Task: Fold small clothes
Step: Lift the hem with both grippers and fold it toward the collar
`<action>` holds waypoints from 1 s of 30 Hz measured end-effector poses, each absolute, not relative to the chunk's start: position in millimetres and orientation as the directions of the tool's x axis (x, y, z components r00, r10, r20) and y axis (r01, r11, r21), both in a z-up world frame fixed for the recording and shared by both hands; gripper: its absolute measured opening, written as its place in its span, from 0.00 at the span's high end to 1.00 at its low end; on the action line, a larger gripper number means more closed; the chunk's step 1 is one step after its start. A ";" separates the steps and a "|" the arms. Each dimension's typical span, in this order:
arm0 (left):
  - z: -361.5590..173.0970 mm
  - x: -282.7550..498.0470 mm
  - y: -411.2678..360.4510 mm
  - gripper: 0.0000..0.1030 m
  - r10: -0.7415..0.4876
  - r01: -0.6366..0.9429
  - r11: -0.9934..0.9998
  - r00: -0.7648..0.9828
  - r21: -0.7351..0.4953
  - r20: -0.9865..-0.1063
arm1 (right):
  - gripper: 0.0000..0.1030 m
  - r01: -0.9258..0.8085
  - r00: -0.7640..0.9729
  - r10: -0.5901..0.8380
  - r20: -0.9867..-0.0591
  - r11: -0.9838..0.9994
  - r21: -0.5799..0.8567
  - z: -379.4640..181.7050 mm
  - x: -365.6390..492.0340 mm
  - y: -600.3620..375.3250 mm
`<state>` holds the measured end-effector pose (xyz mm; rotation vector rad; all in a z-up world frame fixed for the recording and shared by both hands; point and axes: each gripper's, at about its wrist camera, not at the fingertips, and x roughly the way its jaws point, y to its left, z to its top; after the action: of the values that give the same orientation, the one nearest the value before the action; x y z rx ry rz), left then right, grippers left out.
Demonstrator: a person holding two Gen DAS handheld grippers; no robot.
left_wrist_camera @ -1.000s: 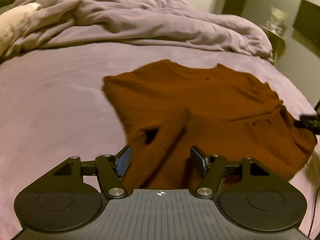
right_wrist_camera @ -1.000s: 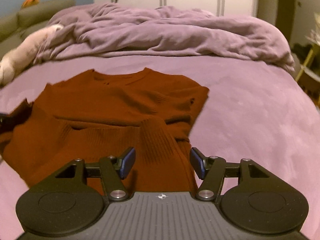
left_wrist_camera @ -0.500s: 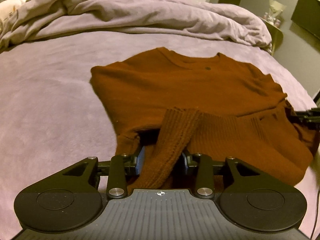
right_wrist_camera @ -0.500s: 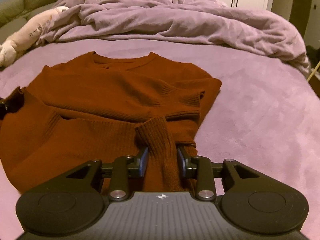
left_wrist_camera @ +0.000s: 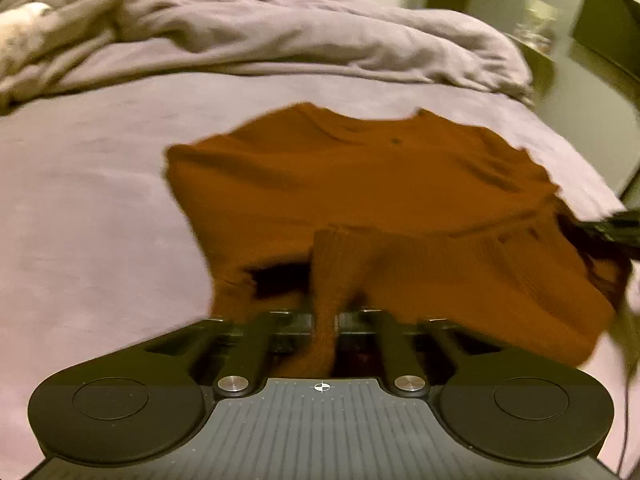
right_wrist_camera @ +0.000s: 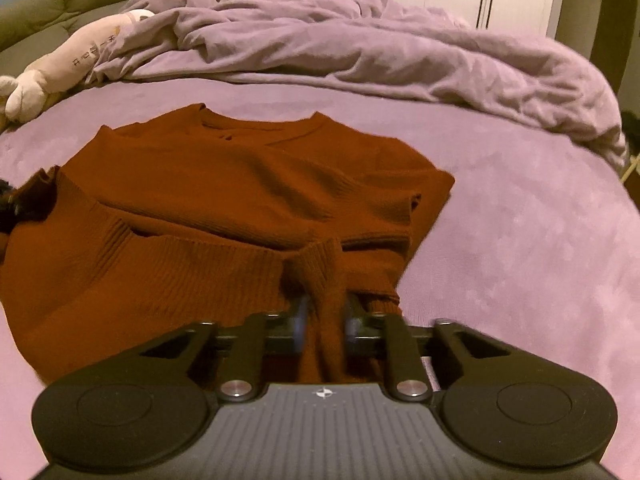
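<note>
A rust-brown knit sweater lies on the purple bed, neckline at the far side, its ribbed hem folded toward me. My left gripper is shut on a bunched strip of the ribbed hem at the sweater's near left corner. In the right wrist view the same sweater spreads out to the left, and my right gripper is shut on a pinched ridge of the hem at its near right corner. The other gripper's dark tip shows at the sweater's right edge in the left wrist view.
A crumpled purple duvet is heaped across the far side of the bed. A pale plush toy lies at the far left beside a green sofa. A bedside stand and dark doorway are at the far right.
Both grippers went from wide open around the sweater's hem to shut on it, each bunching a ridge of knit between its pads. The hem corners have lifted slightly.
</note>
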<state>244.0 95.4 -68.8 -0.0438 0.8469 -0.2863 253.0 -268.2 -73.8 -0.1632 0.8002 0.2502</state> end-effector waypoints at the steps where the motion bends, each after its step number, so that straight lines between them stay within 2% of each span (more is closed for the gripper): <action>1: -66.0 244.1 96.3 0.92 -0.259 0.222 0.964 0.632 -0.149 -0.730 | 0.93 -0.287 0.680 0.152 -0.717 0.955 -0.070 -72.6 249.9 -265.7; 4: -48.3 239.5 101.0 0.92 -0.260 0.200 0.965 0.653 -0.169 -0.712 | 0.94 -0.285 0.724 0.134 -0.677 0.951 -0.117 -61.3 242.1 -263.4; 8: -4.2 236.3 111.5 0.92 -0.294 0.210 0.956 0.741 -0.207 -0.604 | 0.94 -0.256 0.796 0.156 -0.585 0.962 -0.092 -29.7 239.1 -267.8; 12: 19.5 257.9 117.7 0.92 -0.227 0.158 0.972 0.820 -0.173 -0.526 | 0.94 -0.184 0.850 0.129 -0.511 0.981 -0.058 -5.9 260.5 -269.9; 15: 4.6 289.5 120.3 0.92 -0.177 0.095 0.981 0.808 -0.172 -0.562 | 0.94 -0.113 0.856 0.072 -0.512 0.992 -0.048 -8.2 292.6 -270.9; 18: -35.2 319.7 126.0 0.91 -0.167 0.017 0.975 0.714 -0.221 -0.680 | 0.94 -0.074 0.811 0.069 -0.580 0.997 0.015 -26.9 323.9 -278.8; 21: -61.6 325.2 126.0 0.89 -0.173 0.020 0.977 0.662 -0.213 -0.729 | 0.93 -0.059 0.761 0.066 -0.646 0.998 0.032 -52.4 340.0 -281.7; 26: -67.6 310.4 131.8 0.56 -0.291 0.107 0.950 0.649 -0.294 -0.703 | 0.86 -0.115 0.715 0.093 -0.693 0.993 0.016 -69.6 338.3 -279.1; 30: -68.6 317.5 127.5 0.48 -0.313 0.143 0.947 0.614 -0.288 -0.724 | 0.73 -0.135 0.699 0.082 -0.710 0.991 -0.019 -72.0 344.7 -274.3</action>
<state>317.5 127.5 -68.6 -0.2099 0.8718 -0.2648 344.7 -274.3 -72.0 -0.0712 0.7877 0.1214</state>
